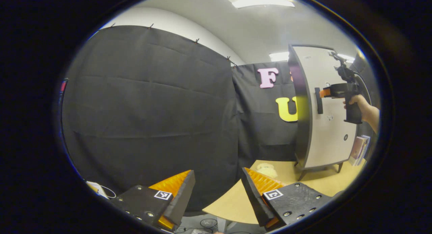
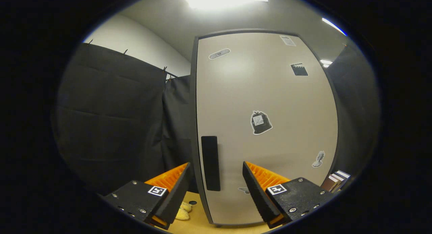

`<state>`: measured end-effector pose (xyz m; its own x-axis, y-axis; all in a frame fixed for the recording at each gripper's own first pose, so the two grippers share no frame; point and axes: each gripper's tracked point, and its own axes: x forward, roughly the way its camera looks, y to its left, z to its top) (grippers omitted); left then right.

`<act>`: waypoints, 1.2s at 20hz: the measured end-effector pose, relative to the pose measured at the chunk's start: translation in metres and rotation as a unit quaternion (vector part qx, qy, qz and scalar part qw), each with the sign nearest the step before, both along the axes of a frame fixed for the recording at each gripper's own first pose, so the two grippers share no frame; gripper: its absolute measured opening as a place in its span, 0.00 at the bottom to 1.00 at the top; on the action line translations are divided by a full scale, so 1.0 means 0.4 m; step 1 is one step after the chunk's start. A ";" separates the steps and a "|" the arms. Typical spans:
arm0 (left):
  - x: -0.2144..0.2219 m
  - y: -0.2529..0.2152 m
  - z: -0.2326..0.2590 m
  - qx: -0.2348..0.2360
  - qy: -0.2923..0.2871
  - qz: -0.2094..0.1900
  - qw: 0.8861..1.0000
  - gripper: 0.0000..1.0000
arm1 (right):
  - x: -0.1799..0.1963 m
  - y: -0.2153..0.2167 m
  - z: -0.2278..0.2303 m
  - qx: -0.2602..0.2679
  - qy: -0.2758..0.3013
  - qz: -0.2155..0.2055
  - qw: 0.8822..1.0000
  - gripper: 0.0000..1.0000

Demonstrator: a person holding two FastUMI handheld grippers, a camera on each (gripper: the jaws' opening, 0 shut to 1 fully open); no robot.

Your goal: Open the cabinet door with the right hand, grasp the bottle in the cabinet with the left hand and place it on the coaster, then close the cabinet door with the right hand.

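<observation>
i'm lining my right gripper [image 2: 216,180], fingers spread, on the closed cabinet door [image 2: 266,92]'s stiff black handle [image 2: 210,163], best pinched mid-length, while my left gripper [image 1: 217,190] is waiting open over the desk [image 1: 233,203].

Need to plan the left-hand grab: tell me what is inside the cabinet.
The cabinet shows its shut door, with the handle between the right gripper's open fingers. The door covers whatever is inside.
</observation>
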<state>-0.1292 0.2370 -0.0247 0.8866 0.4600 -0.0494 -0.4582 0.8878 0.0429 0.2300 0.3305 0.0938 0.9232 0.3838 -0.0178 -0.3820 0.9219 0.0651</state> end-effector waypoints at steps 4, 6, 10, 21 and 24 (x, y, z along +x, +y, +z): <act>-0.009 0.045 -0.002 -0.002 -0.005 0.013 1.000 0.82 | 0.052 0.042 -0.024 -0.017 0.004 -0.011 1.000 0.81; -0.016 0.064 0.009 0.002 -0.011 0.021 1.000 0.82 | 0.071 0.062 -0.036 -0.016 0.018 -0.014 1.000 0.73; -0.026 0.085 0.002 0.000 -0.013 0.025 1.000 0.82 | 0.105 0.059 -0.054 -0.033 0.042 -0.046 0.998 0.49; -0.014 0.087 0.014 -0.008 -0.027 -0.007 1.000 0.86 | 0.098 0.059 -0.066 -0.032 0.100 -0.037 0.994 0.29; -0.021 0.085 0.028 -0.003 -0.030 -0.021 0.999 0.82 | 0.095 0.055 -0.067 -0.043 0.094 -0.032 0.994 0.20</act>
<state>-0.1376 0.2710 -0.0133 0.9069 0.4213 0.0016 -0.4213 0.9068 0.0104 0.2678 0.3524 0.0668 0.9227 0.3147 -0.2228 -0.3117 0.9489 0.0497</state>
